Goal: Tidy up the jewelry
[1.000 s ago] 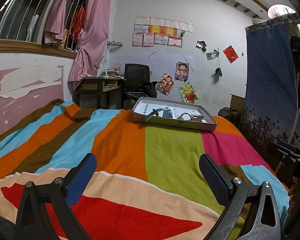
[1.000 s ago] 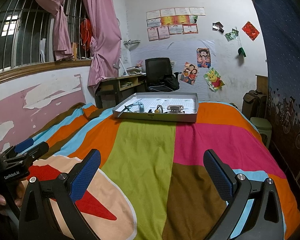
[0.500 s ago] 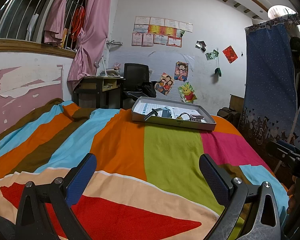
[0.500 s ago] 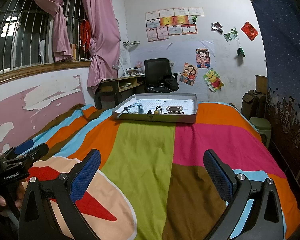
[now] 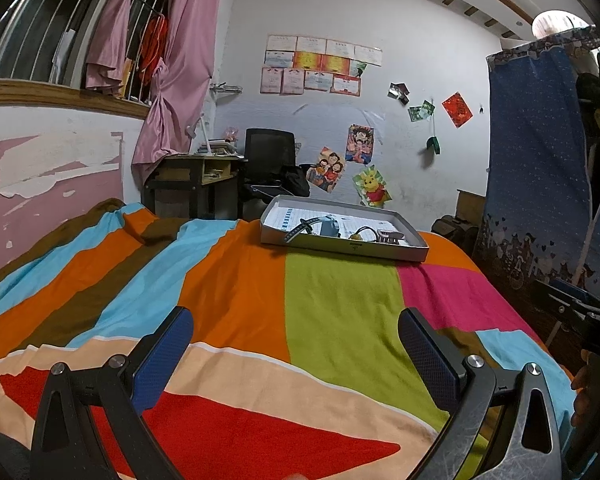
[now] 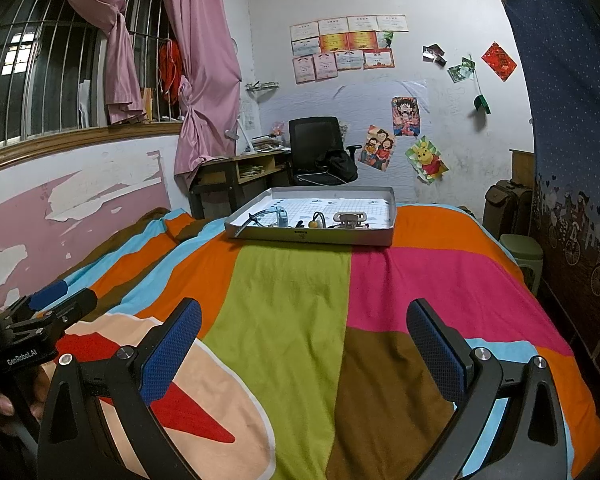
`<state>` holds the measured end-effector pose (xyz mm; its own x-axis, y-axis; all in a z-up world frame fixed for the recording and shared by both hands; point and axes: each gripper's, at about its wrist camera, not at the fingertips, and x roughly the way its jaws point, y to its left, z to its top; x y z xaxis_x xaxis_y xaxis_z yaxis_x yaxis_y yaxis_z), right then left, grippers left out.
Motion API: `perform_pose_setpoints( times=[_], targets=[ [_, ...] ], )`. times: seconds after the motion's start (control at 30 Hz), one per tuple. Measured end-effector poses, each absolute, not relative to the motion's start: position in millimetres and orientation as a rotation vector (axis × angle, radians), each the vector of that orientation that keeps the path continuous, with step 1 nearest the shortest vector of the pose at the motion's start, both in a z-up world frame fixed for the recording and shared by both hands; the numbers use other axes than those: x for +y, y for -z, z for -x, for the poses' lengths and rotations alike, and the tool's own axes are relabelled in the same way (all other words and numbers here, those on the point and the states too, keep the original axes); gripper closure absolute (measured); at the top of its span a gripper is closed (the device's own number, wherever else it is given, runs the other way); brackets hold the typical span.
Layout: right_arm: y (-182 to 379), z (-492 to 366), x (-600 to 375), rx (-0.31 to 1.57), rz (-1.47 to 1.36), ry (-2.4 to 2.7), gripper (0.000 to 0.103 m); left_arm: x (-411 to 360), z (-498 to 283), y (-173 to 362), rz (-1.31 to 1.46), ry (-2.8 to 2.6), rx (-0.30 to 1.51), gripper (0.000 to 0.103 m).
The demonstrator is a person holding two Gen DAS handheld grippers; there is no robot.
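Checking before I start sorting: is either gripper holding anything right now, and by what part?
Nothing is held. The left gripper and right gripper are both open over the bedspread, far from the tray.

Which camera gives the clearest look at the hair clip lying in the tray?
The right wrist view: the beige hair clip faces the camera, above the near wall of the tray. In the left wrist view the hair clip is smaller, seen at an angle and partly hidden by the tray wall.

The tray (image 6: 312, 236) lies on the bed (image 6: 292, 300) (far end), with desk (image 6: 240, 168) and chair (image 6: 320, 148) behind.
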<state>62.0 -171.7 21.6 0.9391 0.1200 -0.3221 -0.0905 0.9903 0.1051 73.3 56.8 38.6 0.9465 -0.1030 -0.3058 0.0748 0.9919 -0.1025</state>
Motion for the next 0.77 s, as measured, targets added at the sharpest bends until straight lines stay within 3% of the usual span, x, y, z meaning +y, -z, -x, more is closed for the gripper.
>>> perform_pose_setpoints(
  times=[0.77],
  targets=[
    [-21.4,-61.7,-169.0,0.331,-0.088,-0.104,0.002,57.5,-71.8,-39.5,0.08,0.068,0.295,0.0]
  ],
)
